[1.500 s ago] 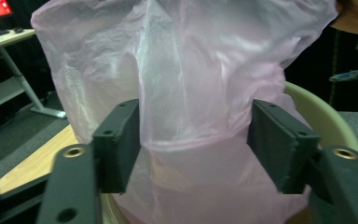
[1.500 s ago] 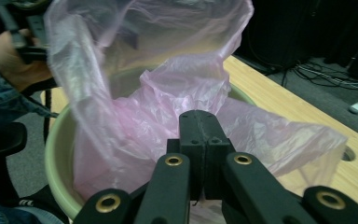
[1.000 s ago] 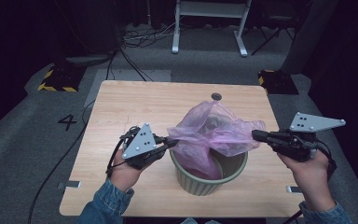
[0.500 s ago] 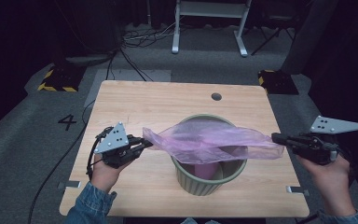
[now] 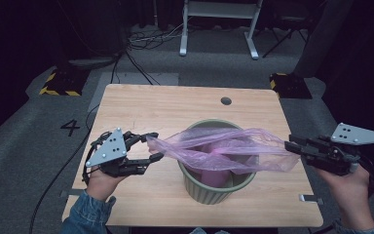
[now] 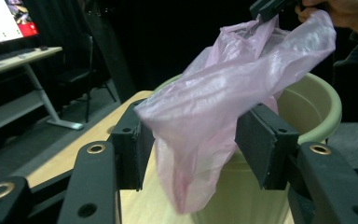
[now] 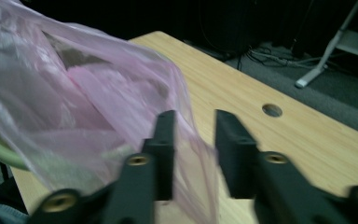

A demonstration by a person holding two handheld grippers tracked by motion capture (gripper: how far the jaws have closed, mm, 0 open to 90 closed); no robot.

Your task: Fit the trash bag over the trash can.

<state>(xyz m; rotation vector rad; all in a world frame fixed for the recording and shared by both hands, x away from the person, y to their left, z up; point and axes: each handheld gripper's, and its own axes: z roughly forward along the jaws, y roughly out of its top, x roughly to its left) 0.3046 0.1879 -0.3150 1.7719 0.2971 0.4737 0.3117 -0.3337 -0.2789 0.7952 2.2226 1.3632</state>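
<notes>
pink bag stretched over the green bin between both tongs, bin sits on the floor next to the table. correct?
Not quite. The green bin stands on the wooden table, not on the floor; the high view shows it near the table's front edge. The rest holds: the pink bag is stretched across the bin's mouth between the left tongs and the right tongs.

Pink bag (image 5: 224,148) across bin (image 5: 214,187) mouth, seemingly blocking entry.

So it's a light wood counter (image 5: 141,112) with a round hole (image 5: 226,101) up at 12 o'clock. The green bin (image 5: 214,187) sits on it toward 5 o'clock, near the front edge.
</notes>
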